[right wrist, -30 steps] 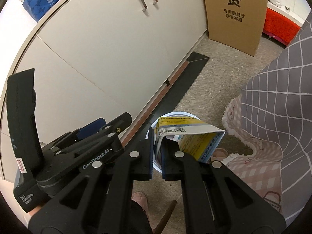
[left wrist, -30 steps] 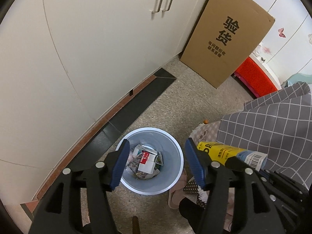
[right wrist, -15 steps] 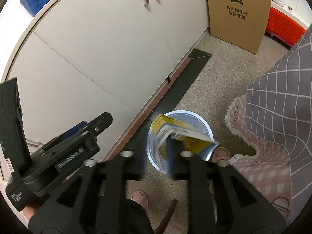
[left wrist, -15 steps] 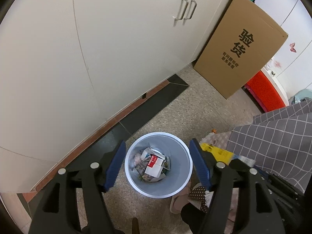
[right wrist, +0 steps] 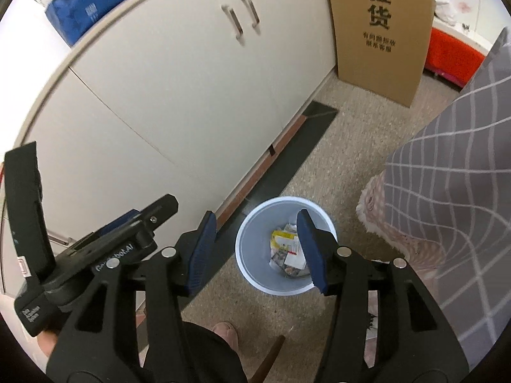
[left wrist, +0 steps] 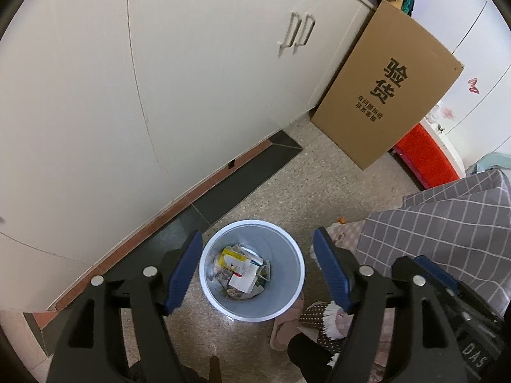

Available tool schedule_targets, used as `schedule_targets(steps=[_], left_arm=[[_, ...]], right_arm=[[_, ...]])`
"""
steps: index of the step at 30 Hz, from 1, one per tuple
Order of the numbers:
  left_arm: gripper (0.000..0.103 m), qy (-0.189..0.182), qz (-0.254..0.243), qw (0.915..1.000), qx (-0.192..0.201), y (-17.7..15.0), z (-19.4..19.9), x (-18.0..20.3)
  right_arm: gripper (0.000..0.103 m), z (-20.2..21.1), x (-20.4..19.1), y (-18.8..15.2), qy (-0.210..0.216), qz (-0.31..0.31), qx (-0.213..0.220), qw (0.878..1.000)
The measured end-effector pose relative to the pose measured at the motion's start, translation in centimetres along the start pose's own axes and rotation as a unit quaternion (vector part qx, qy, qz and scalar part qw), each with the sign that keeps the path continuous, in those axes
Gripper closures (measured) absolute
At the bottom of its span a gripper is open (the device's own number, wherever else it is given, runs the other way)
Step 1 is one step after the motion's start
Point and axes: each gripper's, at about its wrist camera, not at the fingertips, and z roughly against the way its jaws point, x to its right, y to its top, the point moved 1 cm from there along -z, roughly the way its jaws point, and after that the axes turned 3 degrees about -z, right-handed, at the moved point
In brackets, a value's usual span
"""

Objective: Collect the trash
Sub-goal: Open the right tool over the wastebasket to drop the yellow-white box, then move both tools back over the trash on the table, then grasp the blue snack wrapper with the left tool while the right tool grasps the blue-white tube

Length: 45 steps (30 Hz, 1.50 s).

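Since a second ago, the yellow carton [left wrist: 234,260] has left the right gripper [right wrist: 257,252] and now lies inside the white trash bin [left wrist: 289,298], on top of the crumpled paper and wrappers already there. That gripper's jaws have just been opening; they stand apart with nothing between them, its blue pads [right wrist: 201,255] framing the bin from above. In the right wrist view the carton [right wrist: 282,239] shows as a yellow-and-white patch near the middle of the bin [right wrist: 252,255].

Over the bin hangs the left gripper [left wrist: 257,269] as well, its jaws wide and empty, having just been opening a little further; its blue pads [left wrist: 183,269] sit to either side of the bin's rim in the left wrist view. In the right wrist view the body of the left gripper [right wrist: 95,255] appears at the left edge.

On the speckled floor [left wrist: 319,172] the bin stands close to the dark strip along the base of the cream cabinet [left wrist: 191,95]. Farther along the cabinet a tall cardboard box [left wrist: 386,95] with printed black characters leans upright, with a red object [left wrist: 424,156] behind it. At the right, a grey checked cloth [left wrist: 447,223] hangs down near the bin. A slippered foot [right wrist: 226,332] of the person shows at the bottom of the right wrist view.
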Motion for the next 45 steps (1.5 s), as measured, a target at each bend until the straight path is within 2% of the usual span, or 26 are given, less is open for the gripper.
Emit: schedule_targets(steps=[9, 16, 20, 24, 29, 35, 42, 45], left_arm=[[0.03, -0.026, -0.017, 0.9979, 0.057, 0.6, 6.5, 4.4], [0.029, -0.062, -0.072, 0.9902, 0.103, 0.4, 11.8, 12.3], [0.028, -0.091, -0.117, 0.982, 0.117, -0.4, 14.1, 18.1], [0.028, -0.12, -0.167, 0.9712, 0.12, -1.9, 15.5, 24.4], [0.027, -0.156, -0.232, 0.9534, 0.113, -4.5, 16.6, 32.7], [0.02, -0.182, -0.302, 0.9321, 0.082, -7.7, 15.0, 41.3], [0.02, -0.168, -0.375, 0.91, 0.054, -10.8, 12.3, 47.8], [0.02, -0.141, -0.413, 0.8987, 0.049, -12.0, 10.7, 50.0]], right_arm=[[0.05, 9.6, 2.1, 1.1, 0.011, -0.008, 0.084, 0.996], [0.048, 18.2, 6.2, 1.2, -0.001, -0.019, 0.158, 0.987], [0.046, 23.2, 9.7, 0.7, -0.023, -0.033, 0.199, 0.979], [0.045, 27.2, 14.6, -0.2, -0.044, -0.067, 0.228, 0.97], [0.044, 30.7, 21.1, -2.1, -0.075, -0.113, 0.248, 0.959], [0.044, 33.9, 27.7, -3.8, -0.116, -0.158, 0.263, 0.945], [0.044, 33.7, 34.6, -4.6, -0.158, -0.196, 0.234, 0.939], [0.044, 32.9, 36.3, -4.7, -0.162, -0.203, 0.218, 0.941]])
